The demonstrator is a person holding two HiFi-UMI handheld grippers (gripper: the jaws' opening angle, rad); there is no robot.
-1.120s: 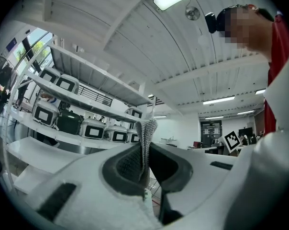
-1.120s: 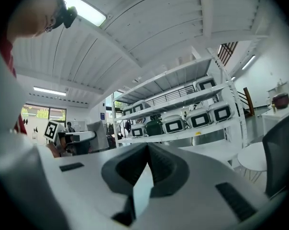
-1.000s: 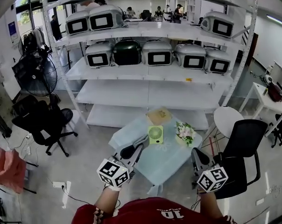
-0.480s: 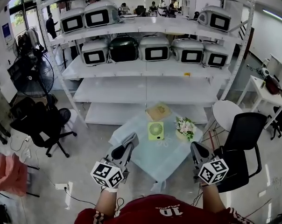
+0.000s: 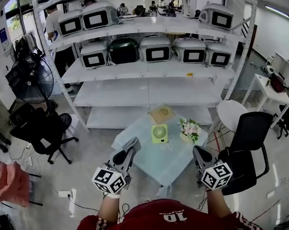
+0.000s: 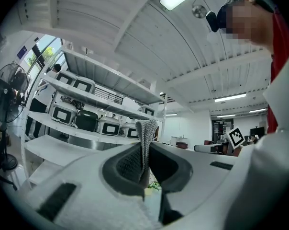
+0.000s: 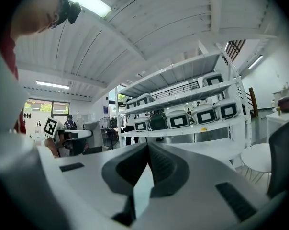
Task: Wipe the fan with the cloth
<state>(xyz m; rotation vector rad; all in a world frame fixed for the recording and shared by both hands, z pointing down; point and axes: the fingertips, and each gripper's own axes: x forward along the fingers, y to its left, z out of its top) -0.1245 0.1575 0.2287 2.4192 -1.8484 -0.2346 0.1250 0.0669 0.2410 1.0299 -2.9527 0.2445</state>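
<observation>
Cloth [image 5: 133, 142] sits clamped in my left tool [image 5: 126, 155], held short of the fan [image 5: 159, 133] on the worktop [image 5: 163, 164], ready to wipe. My right tool [image 5: 200, 155] is closed on nothing, spare for steadying.

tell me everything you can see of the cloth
The cloth is grey with a knitted, waffle-like weave. It is folded thin and pinched between the shut left tongs, its top edge poking past their tips. It is held short of the green fan, touching only the tongs.
</observation>
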